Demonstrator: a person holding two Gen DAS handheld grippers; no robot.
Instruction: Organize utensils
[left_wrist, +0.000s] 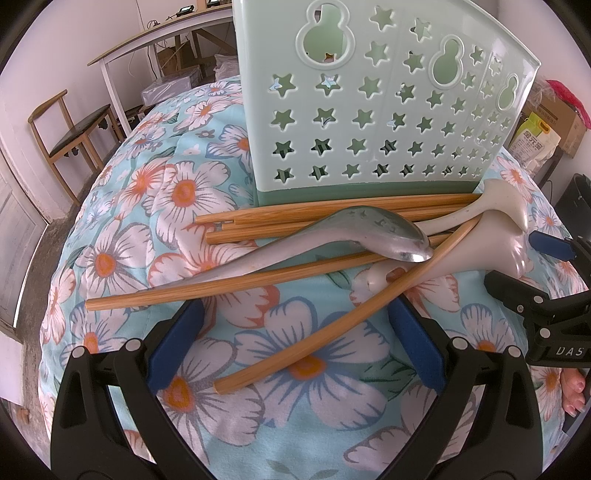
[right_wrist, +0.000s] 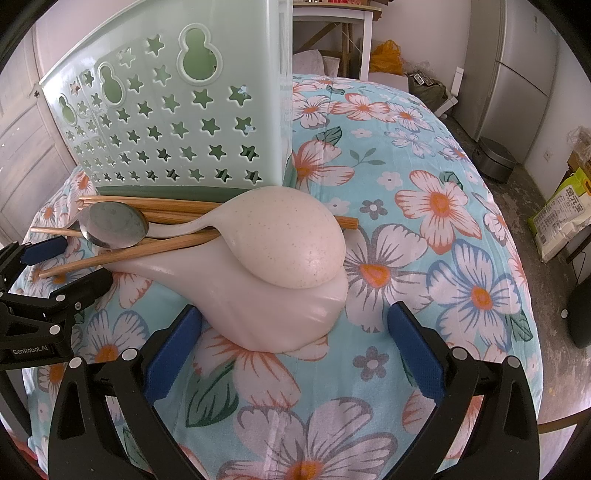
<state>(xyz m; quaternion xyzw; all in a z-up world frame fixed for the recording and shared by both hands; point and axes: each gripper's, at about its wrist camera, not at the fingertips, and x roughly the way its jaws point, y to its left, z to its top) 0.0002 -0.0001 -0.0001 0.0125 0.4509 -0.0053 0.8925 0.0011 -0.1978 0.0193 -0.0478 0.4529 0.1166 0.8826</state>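
Both grippers (left_wrist: 295, 343) (right_wrist: 291, 347) gape empty before spoons (right_wrist: 288, 251) and chopsticks (left_wrist: 229, 284) beside the holder (left_wrist: 369, 110).

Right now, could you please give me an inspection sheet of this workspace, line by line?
Surface: floral tablecloth, lightly creased.
Job's things: green holder with star cut-outs, upright at the back; wooden chopsticks piled loose before its base; metal spoon lying across them; speckled ladle bowl-down on a pale ladle.
Clutter: nothing seen on the cloth.
Grippers: left gripper open, one chopstick lying between its fingers, untouched; right gripper open, straddling the pale ladle's bowl.
Cables: some on the far desk.
Surroundings: wooden chair, rice bag, fridge.
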